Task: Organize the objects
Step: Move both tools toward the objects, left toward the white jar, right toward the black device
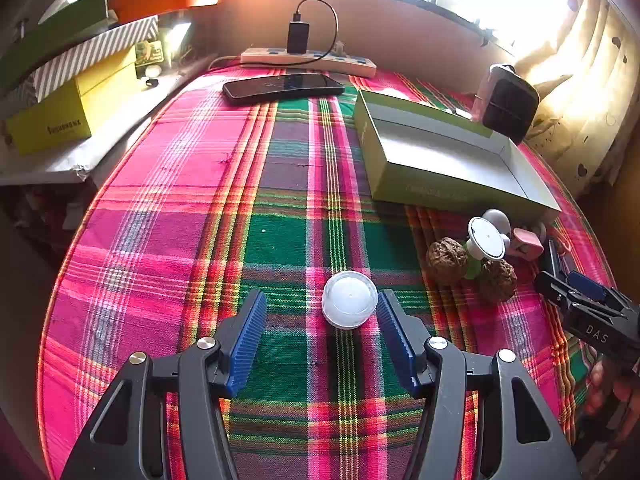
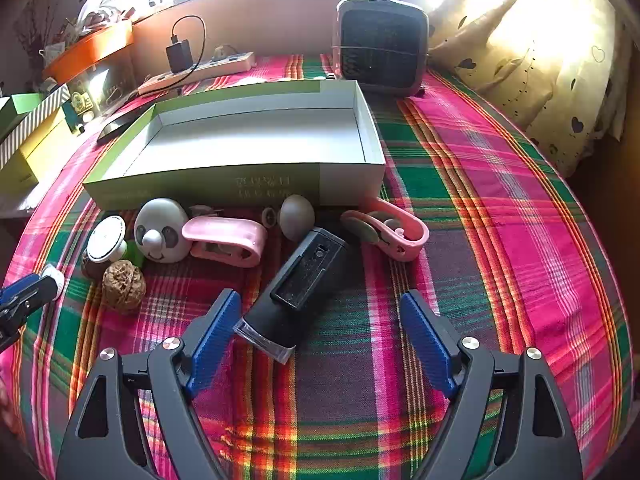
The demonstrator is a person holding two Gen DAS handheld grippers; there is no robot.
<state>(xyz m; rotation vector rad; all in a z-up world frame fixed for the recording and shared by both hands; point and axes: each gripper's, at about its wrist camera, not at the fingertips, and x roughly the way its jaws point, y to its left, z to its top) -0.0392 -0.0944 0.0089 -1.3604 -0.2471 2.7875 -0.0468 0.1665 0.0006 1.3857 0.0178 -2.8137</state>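
Note:
My left gripper [image 1: 322, 300] is open and points down at the plaid cloth. A white translucent round cap [image 1: 349, 299] lies between its blue pads, close to the right pad and apart from the left one. My right gripper [image 2: 320, 298] is open too, straddling a black cylindrical device [image 2: 304, 280] whose clear end points toward me; neither pad touches it. An open green box [image 2: 200, 190] stands behind it. Along the box's front lie a panda figure [image 2: 162, 234], a pink clip [image 2: 226, 240], a walnut [image 2: 124, 286] and a white-topped knob [image 2: 106, 238].
A phone [image 1: 284, 86] and a power strip [image 1: 308, 60] with a black charger lie at the far edge. A small black fan [image 2: 380, 46] stands behind the box. Stacked boxes [image 1: 52, 120] fill a ledge at left, and a curtain [image 2: 540, 60] hangs at right.

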